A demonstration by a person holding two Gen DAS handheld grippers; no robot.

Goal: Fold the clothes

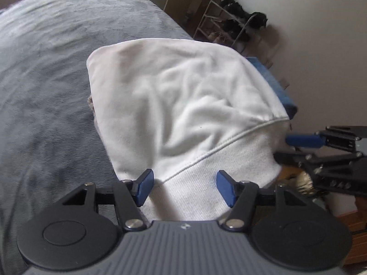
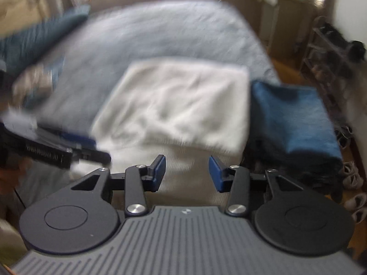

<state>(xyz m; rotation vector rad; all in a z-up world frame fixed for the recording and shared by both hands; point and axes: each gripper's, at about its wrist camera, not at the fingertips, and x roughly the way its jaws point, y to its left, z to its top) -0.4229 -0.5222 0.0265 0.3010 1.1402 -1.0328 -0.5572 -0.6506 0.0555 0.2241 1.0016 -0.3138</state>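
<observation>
I am looking down along both tools at a grey-blue blanket-covered bed (image 1: 45, 73). On it lies a white, soft cotton sweatshirt (image 1: 174, 105), already folded into a rough rectangle, with its ribbed waistband (image 1: 206, 178) at the near edge, towards me. Just beside it, on its right, sits a folded dark blue garment (image 2: 296, 119).

My left gripper (image 1: 183, 188) hangs over the near end, its blue pads standing apart with the waistband showing between them; the pads do not appear to press the cloth, so I read it as parted and empty. My right gripper (image 2: 187, 174) is blurred, its jaws at a middling gap with only the ribbed band seen beyond them, nothing held.

The relation that matters: the sweatshirt stretches straight away from both tools, its long axis running from the waistband to the far edge. The left tool sits closer to the band, I judge, so it is better placed for any next fold or lift.
</observation>
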